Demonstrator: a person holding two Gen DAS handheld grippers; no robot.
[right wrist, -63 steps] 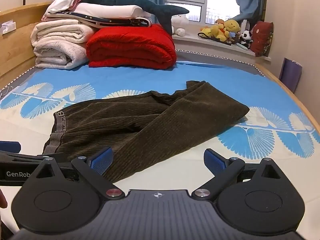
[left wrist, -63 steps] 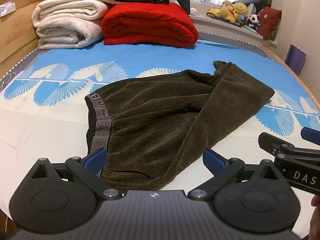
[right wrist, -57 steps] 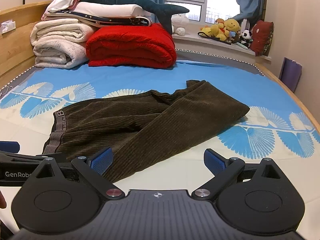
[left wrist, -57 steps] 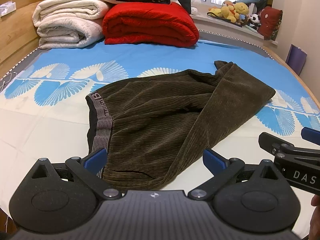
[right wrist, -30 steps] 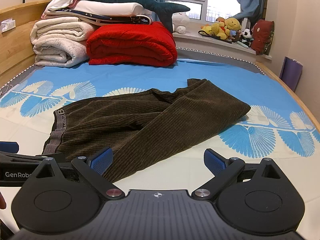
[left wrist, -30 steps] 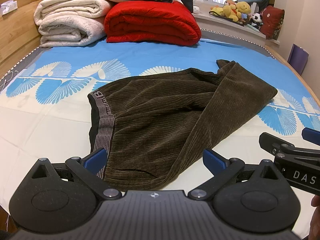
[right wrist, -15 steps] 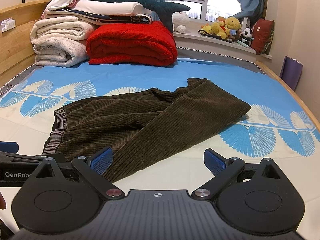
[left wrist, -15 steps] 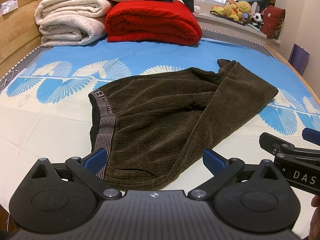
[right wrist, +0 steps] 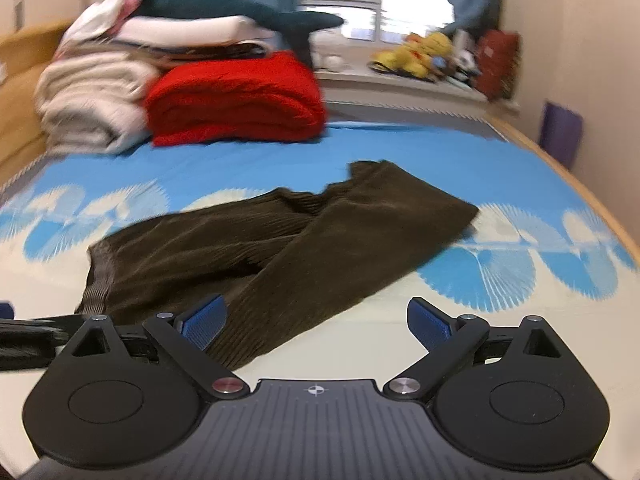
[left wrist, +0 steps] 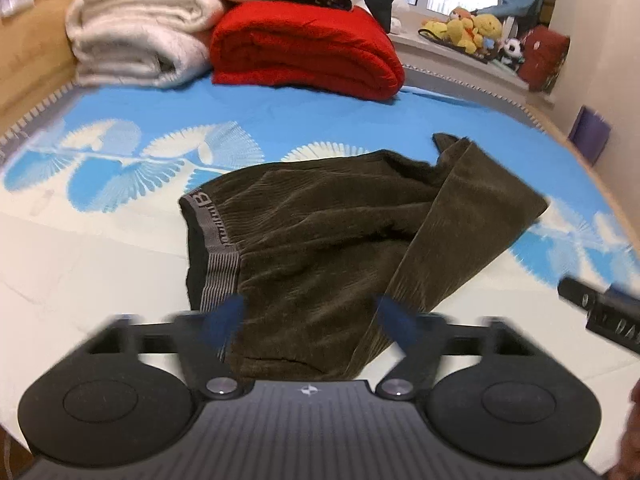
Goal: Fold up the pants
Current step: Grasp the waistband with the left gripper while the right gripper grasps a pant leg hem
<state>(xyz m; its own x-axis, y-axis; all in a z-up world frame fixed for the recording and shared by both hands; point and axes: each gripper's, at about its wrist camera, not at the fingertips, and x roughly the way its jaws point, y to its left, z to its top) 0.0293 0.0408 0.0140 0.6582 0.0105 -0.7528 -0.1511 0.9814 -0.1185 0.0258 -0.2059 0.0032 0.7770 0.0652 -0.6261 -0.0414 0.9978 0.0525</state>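
Dark olive corduroy pants lie crumpled on the bed, grey waistband at the left, legs bunched toward the right. They also show in the right wrist view. My left gripper hovers over the near edge of the pants just right of the waistband, jaws partly closed and empty, blurred by motion. My right gripper is open and empty above the near edge of the lower leg. The right gripper also shows at the right edge of the left wrist view.
The bed sheet is blue and cream with fan prints. A red blanket, rolled white quilts and a plush shark are stacked at the head. Soft toys sit on the window sill. A wooden bed rail runs along the right.
Both views are now blurred by motion. My left gripper's jaws have narrowed from wide open. Both grippers have shifted right and a little closer to the pants.
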